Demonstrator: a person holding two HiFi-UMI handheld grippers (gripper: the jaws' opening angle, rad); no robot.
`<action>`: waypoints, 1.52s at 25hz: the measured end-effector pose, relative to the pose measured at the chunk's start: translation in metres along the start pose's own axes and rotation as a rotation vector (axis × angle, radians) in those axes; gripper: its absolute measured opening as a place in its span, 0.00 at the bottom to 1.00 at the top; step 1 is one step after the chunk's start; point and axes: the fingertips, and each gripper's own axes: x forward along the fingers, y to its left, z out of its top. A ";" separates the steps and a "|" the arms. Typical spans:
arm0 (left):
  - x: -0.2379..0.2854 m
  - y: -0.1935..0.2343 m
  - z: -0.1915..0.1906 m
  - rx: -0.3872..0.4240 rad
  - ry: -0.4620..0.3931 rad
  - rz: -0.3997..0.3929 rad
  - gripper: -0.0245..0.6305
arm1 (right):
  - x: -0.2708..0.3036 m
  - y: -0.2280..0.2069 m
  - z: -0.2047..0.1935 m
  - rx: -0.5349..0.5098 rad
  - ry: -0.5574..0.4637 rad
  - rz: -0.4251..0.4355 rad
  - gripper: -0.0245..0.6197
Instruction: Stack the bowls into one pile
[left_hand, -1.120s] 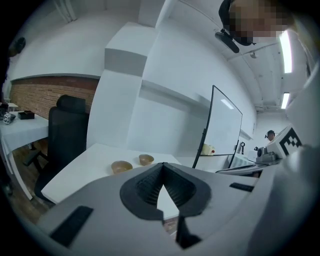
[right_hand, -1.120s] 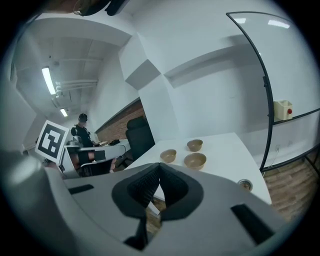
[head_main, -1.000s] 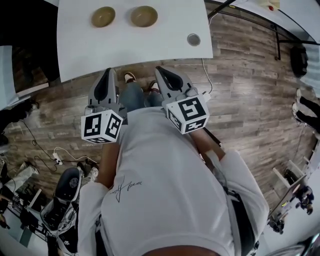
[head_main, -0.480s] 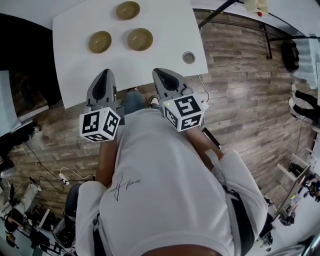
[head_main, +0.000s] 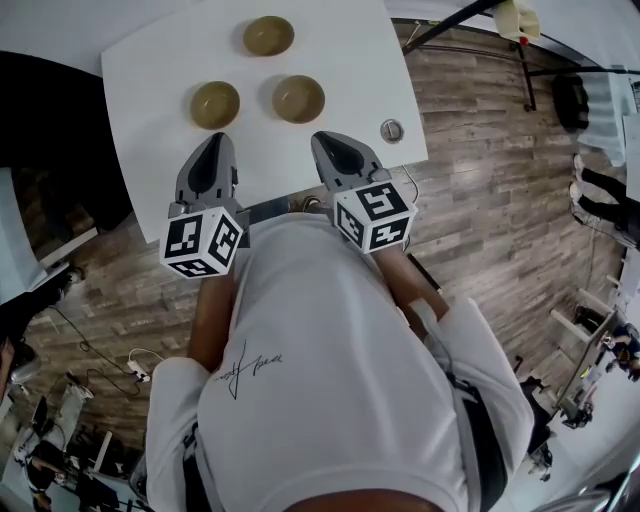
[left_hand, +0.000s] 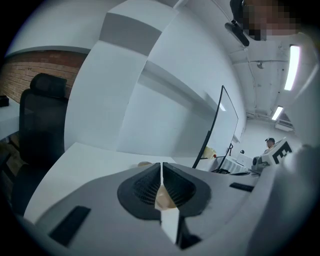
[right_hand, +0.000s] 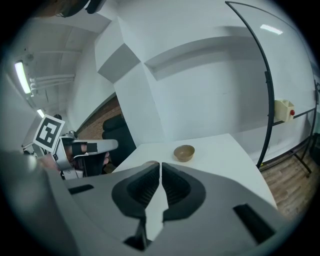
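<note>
Holding nothing, the left gripper (head_main: 213, 141) and the right gripper (head_main: 325, 139) were both shut. In each gripper view the ribbed pads met along a thin seam. The pair hung side by side over the near edge of a white table (head_main: 150, 70), well apart from each other, with their tips pointing across the tabletop.

Three tan bowls sat upright and separate on that table, none yet stacked. The near-left bowl (head_main: 215, 104) lay just beyond the left gripper's tip. The near-right bowl (head_main: 298, 98) lay just ahead and slightly left of the right gripper's tip. The far bowl (head_main: 268, 35) sat farther back, between the other two in line and apart from both. In the left gripper view a tan sliver of bowl showed beyond the closed tips, and in the right gripper view one of the bowls stood in the open on the tabletop.

A small round grey object (head_main: 391, 130) rested near the table's right corner, clear of the bowls. The person (head_main: 330, 370) holding the grippers wore a white shirt and stood on a wood-plank floor (head_main: 480, 200). A black office chair (left_hand: 42, 120) stood off the table's left side.
</note>
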 end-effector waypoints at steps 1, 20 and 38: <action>0.000 0.005 -0.001 -0.003 0.001 -0.008 0.05 | 0.004 0.002 -0.002 0.001 0.007 -0.008 0.05; 0.005 0.027 -0.017 -0.008 0.058 -0.056 0.05 | 0.064 -0.048 -0.016 0.074 0.116 -0.073 0.13; 0.026 0.035 -0.017 -0.048 0.082 0.078 0.05 | 0.151 -0.103 0.008 0.061 0.249 0.070 0.15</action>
